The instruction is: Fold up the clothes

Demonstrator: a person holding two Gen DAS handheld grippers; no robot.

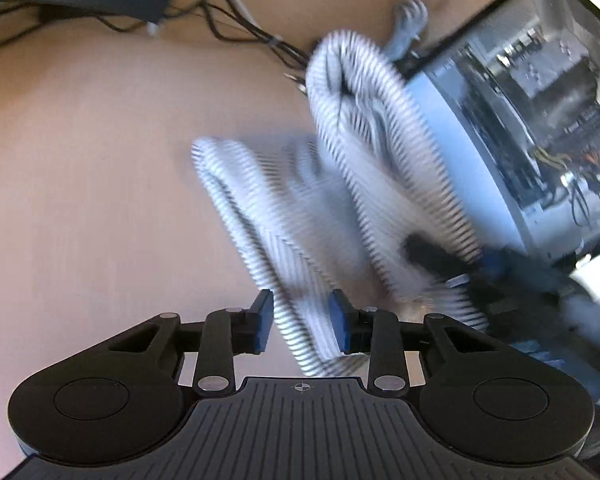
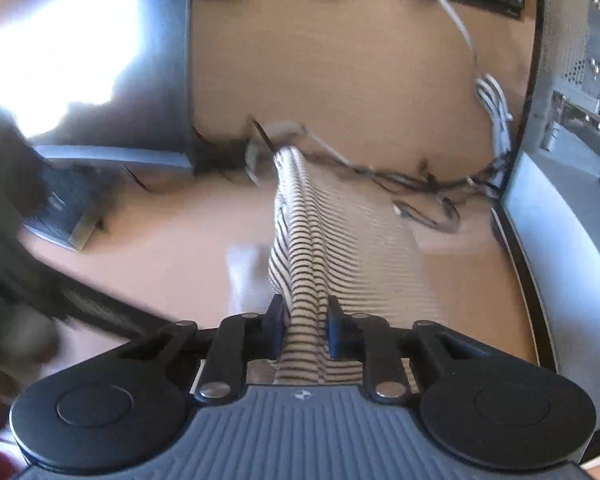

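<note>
- I see a bare tan tabletop carrying everything.
- The striped garment lies partly on it, blurred, one end bunched and raised.
- Black cables trail over the far part of the surface, beside a bundled white cord.
- An open computer case stands on the table's right side, close to the garment.
- A dark monitor base rests at the left in my right wrist view.

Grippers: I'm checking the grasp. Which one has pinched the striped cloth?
The right gripper: its pads squeeze the striped cloth. The left gripper only straddles a cloth edge, gaps showing beside its pads.
</note>
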